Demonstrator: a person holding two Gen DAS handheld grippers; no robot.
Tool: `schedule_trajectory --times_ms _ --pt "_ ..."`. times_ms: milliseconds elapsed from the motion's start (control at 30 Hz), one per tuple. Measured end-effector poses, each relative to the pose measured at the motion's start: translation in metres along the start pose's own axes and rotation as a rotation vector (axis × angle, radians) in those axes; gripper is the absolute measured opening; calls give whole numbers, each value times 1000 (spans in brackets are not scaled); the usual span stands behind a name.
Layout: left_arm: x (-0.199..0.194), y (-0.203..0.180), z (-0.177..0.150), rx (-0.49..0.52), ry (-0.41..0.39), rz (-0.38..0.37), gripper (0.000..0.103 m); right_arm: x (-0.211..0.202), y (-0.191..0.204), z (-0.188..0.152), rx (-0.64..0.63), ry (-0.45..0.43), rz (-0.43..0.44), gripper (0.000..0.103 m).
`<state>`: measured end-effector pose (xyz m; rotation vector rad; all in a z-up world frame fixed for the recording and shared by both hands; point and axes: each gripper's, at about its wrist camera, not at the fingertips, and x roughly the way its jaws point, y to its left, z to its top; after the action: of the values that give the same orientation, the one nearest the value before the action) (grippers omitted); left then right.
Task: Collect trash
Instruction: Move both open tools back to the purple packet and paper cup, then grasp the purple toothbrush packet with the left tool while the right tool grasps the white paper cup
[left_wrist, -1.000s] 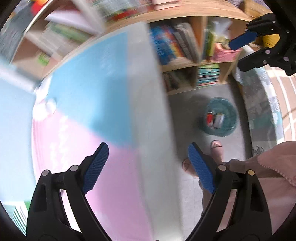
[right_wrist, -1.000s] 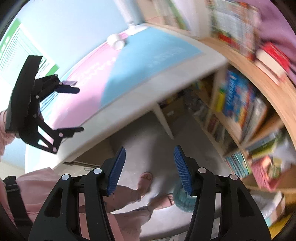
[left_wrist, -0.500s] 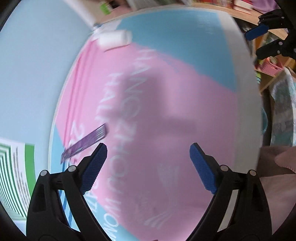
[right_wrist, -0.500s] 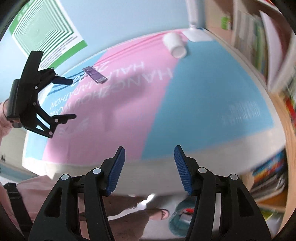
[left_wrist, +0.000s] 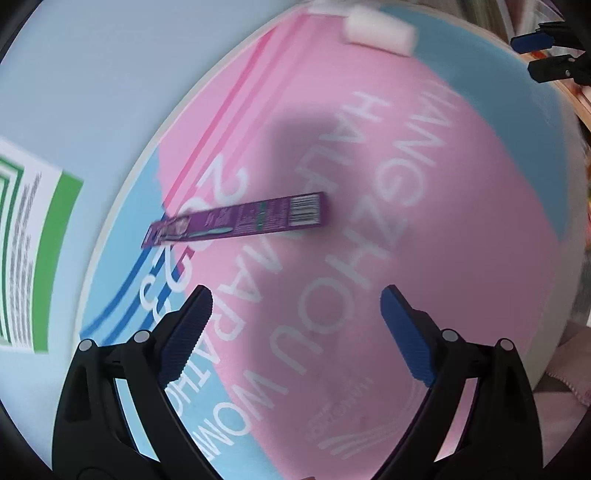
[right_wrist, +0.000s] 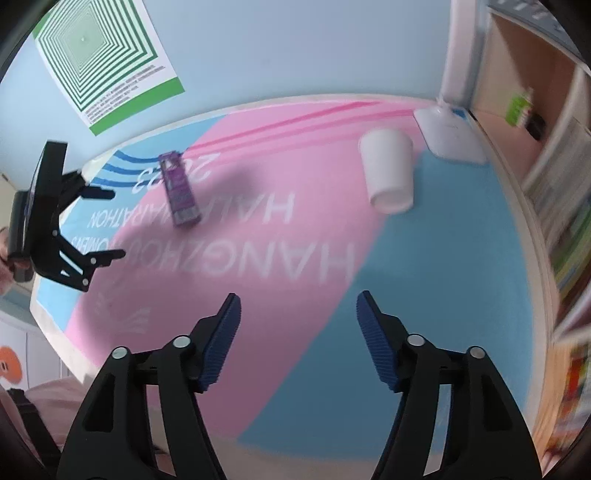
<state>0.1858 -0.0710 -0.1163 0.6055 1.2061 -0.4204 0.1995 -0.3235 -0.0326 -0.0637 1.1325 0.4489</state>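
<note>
A long flat purple package lies on the pink and blue table mat; it also shows in the right wrist view. A white paper cup lies on its side near the mat's far right, blurred in the left wrist view. My left gripper is open and empty, hovering just short of the purple package; it also shows in the right wrist view. My right gripper is open and empty above the mat, short of the cup; it also shows in the left wrist view.
A white lamp base stands behind the cup. A wooden bookshelf borders the table on the right. A green-striped poster hangs on the blue wall. The person's pink clothing is at the table's near edge.
Both grippers have swung up from the floor and bookshelf to face the tabletop. The left has closed in on the purple package; the right now faces the cup. Both stay open.
</note>
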Motion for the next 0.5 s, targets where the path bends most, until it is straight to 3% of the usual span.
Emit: schedule_trajectory --times_ms 300,500 --pt "43 32 28 -288 112 -32 90 57 -62 82 -77 76 48 72" --pt "67 39 35 -381 174 -49 90 99 -85 111 -104 129 84 76"
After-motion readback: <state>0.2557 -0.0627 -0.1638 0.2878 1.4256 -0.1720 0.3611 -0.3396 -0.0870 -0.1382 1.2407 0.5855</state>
